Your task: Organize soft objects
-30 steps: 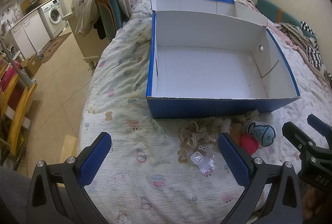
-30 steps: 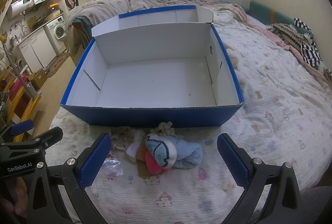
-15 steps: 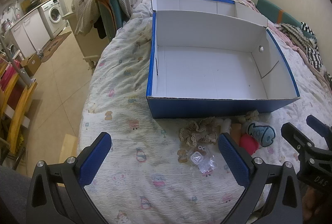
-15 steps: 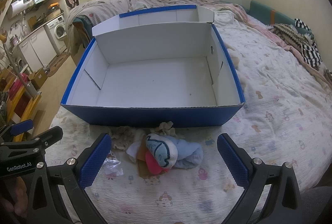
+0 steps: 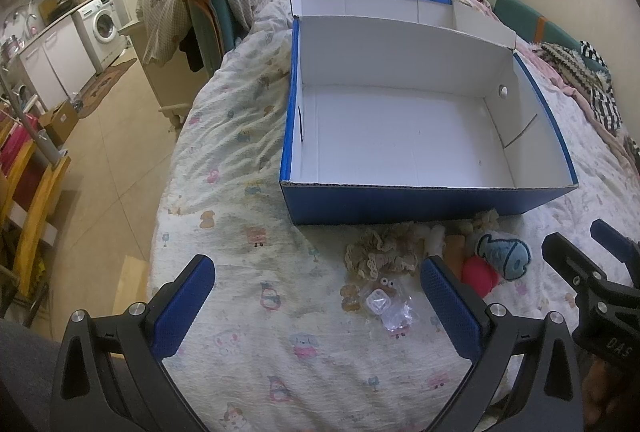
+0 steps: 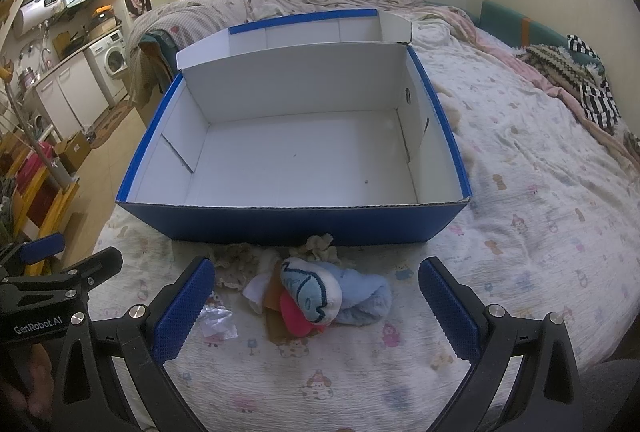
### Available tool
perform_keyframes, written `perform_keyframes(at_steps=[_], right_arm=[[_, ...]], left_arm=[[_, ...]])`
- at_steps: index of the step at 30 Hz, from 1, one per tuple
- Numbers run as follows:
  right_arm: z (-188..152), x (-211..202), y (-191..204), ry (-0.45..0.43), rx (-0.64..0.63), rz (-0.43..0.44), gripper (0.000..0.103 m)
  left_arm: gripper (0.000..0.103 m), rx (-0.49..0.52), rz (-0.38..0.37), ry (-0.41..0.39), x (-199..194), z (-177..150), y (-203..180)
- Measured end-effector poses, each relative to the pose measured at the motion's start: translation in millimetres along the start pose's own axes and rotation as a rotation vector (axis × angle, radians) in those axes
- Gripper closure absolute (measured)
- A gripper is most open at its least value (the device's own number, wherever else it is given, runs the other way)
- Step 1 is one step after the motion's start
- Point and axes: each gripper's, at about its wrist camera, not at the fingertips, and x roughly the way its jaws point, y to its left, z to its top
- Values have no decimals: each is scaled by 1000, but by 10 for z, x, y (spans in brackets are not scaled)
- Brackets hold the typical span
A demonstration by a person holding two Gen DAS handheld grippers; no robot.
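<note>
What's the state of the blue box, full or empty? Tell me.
Empty. The blue box shows only its bare white floor in both views; the soft toys lie outside on the bed, before its front wall.

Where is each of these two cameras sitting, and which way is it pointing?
Left wrist view: rides the left tongs, facing the blue box on the bed; its own open fingers show, with the right tongs at the right edge.
Right wrist view: rides the right tongs, facing the same box over a blue plush toy; open fingers show, left tongs at left.
Shared: box, toy, bed.
</note>
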Motion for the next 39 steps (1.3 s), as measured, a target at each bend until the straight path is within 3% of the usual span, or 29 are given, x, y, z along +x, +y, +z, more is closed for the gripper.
perform_keyframes(at_steps=[30, 35, 39], right_arm=[[12, 26, -45, 3, 8, -3, 0], [116, -16, -249, 17, 78, 59, 0], [246, 92, -515, 106, 156, 125, 0]], left_arm=[[0, -7, -17, 24, 29, -18, -19], [0, -47, -10, 33, 23, -1, 95], [1, -94, -7, 57, 57, 2, 272]])
